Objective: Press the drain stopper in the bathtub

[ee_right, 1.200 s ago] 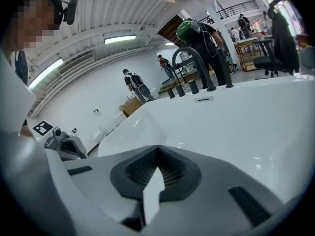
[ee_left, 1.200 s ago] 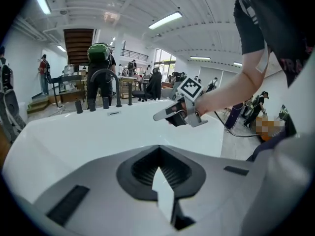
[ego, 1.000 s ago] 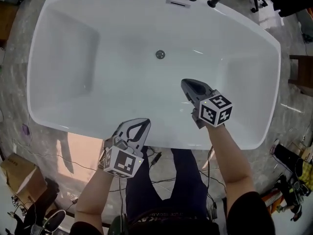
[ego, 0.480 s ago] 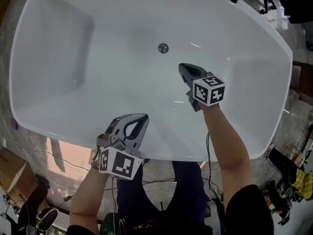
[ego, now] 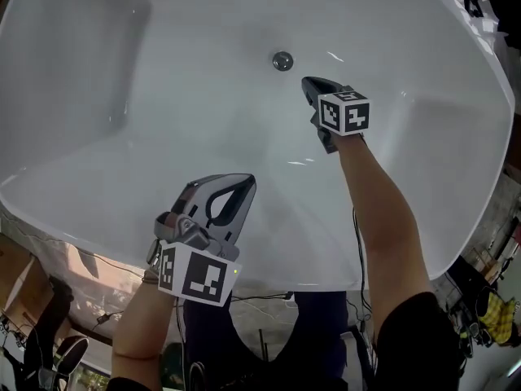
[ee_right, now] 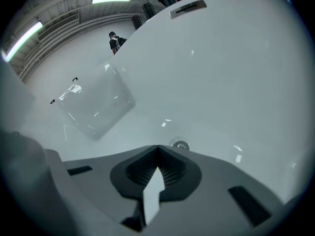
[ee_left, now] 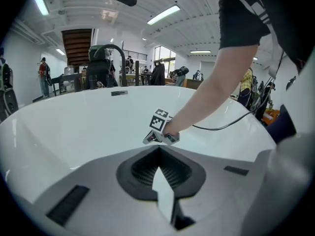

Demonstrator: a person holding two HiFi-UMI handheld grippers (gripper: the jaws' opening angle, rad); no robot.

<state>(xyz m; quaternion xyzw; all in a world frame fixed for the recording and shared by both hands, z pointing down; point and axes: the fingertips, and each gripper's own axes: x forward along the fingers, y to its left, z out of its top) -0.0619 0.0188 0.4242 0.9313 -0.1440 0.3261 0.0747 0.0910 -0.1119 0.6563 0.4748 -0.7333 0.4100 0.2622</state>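
The grey left gripper with its black-and-white marker cube [ego: 232, 187] is held over the near edge of the glossy white oval bathtub [ego: 98, 169], its jaws pressed together on nothing. Further in, the matching grey right gripper [ego: 310, 83] is lowered towards the tub floor, its jaws likewise closed and empty. The round metal drain stopper [ego: 282, 60] is seen at the middle of the floor, just beyond that tip, with a small gap between them.
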